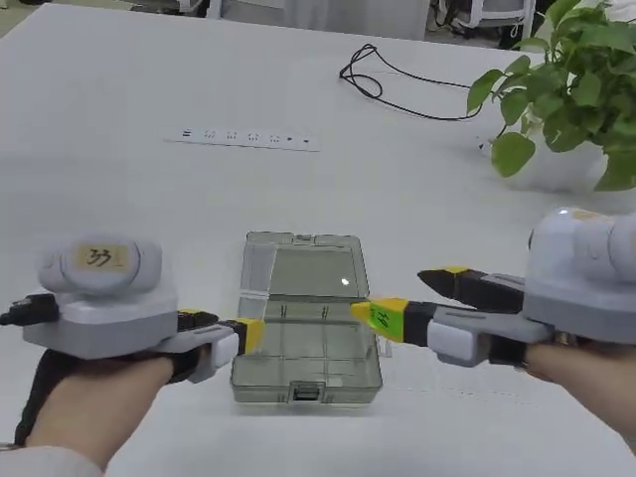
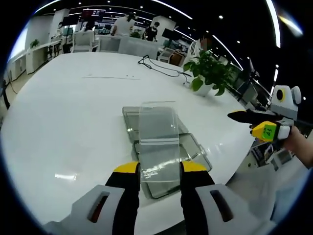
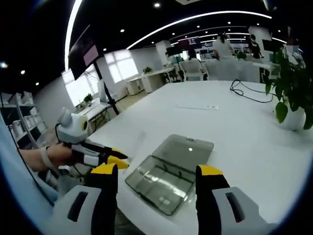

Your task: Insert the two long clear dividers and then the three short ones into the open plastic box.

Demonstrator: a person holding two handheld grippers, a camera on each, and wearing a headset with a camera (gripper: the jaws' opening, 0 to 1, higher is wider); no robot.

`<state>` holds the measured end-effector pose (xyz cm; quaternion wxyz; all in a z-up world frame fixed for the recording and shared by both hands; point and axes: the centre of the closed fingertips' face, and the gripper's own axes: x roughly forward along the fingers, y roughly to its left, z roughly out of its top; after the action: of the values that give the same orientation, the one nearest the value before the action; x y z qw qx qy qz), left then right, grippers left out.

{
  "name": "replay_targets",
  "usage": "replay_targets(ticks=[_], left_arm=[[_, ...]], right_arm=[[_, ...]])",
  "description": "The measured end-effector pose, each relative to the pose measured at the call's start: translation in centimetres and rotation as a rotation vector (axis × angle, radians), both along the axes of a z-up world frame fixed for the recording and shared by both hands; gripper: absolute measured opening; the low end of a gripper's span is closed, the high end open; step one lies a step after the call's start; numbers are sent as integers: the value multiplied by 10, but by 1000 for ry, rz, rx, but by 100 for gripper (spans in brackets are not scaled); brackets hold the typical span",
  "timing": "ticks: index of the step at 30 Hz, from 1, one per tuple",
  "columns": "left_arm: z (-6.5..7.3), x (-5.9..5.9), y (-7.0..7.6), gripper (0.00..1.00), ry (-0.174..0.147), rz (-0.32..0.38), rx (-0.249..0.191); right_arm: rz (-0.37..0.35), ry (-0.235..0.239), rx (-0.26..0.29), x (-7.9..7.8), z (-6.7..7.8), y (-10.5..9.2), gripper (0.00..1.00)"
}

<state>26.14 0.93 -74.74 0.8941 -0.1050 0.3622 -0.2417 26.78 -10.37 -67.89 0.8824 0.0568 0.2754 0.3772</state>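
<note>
While the left hand-held gripper (image 1: 238,333) comes in from the left side of the white table (image 1: 119,199), it clamps a clear divider (image 2: 157,132) across its width between moderately spread jaws. In the left gripper view the sheet runs straight forward out of that hand-held gripper's yellow tips (image 2: 160,169), so its long axis follows the way the hand-held gripper points. It looks like one of the long dividers, though its far end is hard to make out against the plastic.

The open plastic box (image 1: 260,388) sits on the table in front of the person, between the two hand-held grippers, with its lid (image 1: 303,263) folded back on the far side. In the left gripper view the box (image 2: 198,154) lies just beyond and below the held sheet, which overlaps it. The left hand-held gripper is close to the box's left edge. Judging from the head view, the divider's length lines up roughly with the box's left-to-right long side, which would suit a lengthwise slot. Whether any divider is already seated inside cannot be told.

The right hand-held gripper (image 1: 402,293) hovers near the box's right edge, jaws spread wide and holding nothing, with the box (image 3: 166,183) ahead of it.
</note>
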Motion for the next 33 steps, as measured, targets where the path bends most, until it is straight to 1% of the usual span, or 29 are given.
replay_targets(ticks=[2, 6, 9, 11, 14, 16, 17, 22, 24, 27, 29, 31, 33], left_arm=[[2, 1, -5, 30, -12, 5, -20], [7, 1, -15, 30, -28, 5, -47], [9, 0, -21, 30, -41, -7, -44], [10, -1, -24, 30, -47, -11, -57], [14, -1, -27, 30, -63, -12, -69], [15, -2, -30, 30, -72, -16, -72], [15, -2, -31, 30, -71, -19, -74], [18, -3, -36, 30, -78, -24, -88], [17, -3, -37, 30, -83, -27, -82], [17, -4, -39, 30, -82, -25, -95], [17, -4, -38, 30, -79, -22, -96], [17, -4, -38, 30, -80, -21, -102], [16, -4, -38, 30, -80, -26, -95]], right_arm=[[-5, -6, 22, 4, 3, 6, 61], [-4, 50, 77, 9, 1, 25, 53], [-2, 82, 98, 13, -5, 30, 48], [12, 86, 94, 12, -7, 36, 44], [2, 127, 114, 14, -13, 44, 39], [0, 141, 114, 15, -16, 46, 35], [1, 140, 119, 15, -16, 48, 34], [-13, 185, 139, 17, -18, 55, 27], [-16, 201, 151, 19, -19, 56, 26], [-16, 209, 142, 21, -22, 57, 22], [-13, 221, 145, 20, -23, 59, 19], [-13, 230, 151, 22, -24, 58, 15], [-12, 241, 146, 23, -26, 58, 13]])
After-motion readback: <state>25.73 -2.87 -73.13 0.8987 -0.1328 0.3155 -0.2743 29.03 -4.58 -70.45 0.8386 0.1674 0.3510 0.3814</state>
